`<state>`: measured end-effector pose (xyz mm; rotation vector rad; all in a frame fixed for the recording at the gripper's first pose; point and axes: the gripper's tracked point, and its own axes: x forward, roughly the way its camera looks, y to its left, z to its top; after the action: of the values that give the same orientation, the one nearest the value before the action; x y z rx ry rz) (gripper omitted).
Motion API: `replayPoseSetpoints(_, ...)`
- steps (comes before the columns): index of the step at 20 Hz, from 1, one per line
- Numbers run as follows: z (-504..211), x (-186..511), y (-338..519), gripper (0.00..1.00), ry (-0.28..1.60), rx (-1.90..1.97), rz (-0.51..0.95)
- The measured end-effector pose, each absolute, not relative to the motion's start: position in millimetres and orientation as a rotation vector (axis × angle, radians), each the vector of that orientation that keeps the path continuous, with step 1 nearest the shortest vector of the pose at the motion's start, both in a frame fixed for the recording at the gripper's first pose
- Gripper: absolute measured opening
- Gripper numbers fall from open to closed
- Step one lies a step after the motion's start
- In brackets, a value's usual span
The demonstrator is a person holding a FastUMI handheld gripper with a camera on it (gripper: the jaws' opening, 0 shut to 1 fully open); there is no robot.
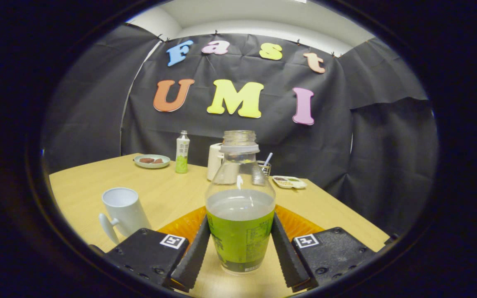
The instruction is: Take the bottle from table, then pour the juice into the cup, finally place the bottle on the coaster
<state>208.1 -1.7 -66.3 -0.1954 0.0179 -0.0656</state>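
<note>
— What sort of place am I working in?
— A staged recording booth, not a real home. Beyond my tongs (240, 248), black cloth (367, 136) is pinned up as walls, with a white ceiling (263, 16) above.
— And the household touch?
— A wooden surface (160, 194) set like a dining table: a snack plate (152, 161), a mug (123, 213).

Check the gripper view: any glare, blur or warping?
Gripper view: strong fisheye bend, the table edges curve; even light, soft shadows; small highlights on the bottle glass; bottle and cup are sharp, far dishes softer. The gripper flanks the bottle; contact unclear.
</note>
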Motion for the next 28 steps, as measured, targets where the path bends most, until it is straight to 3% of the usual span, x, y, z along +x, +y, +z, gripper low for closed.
replayPoseSetpoints(10, -26, 186, -6, 0.81, 0.004, -0.376, -0.15)
replayPoseSetpoints(20, -9, 207, -4, 0.81, 0.053, -0.691, -0.213)
replayPoseSetpoints(28, 14, 212, 8, 0.81, -0.012, -1.04, -0.302)
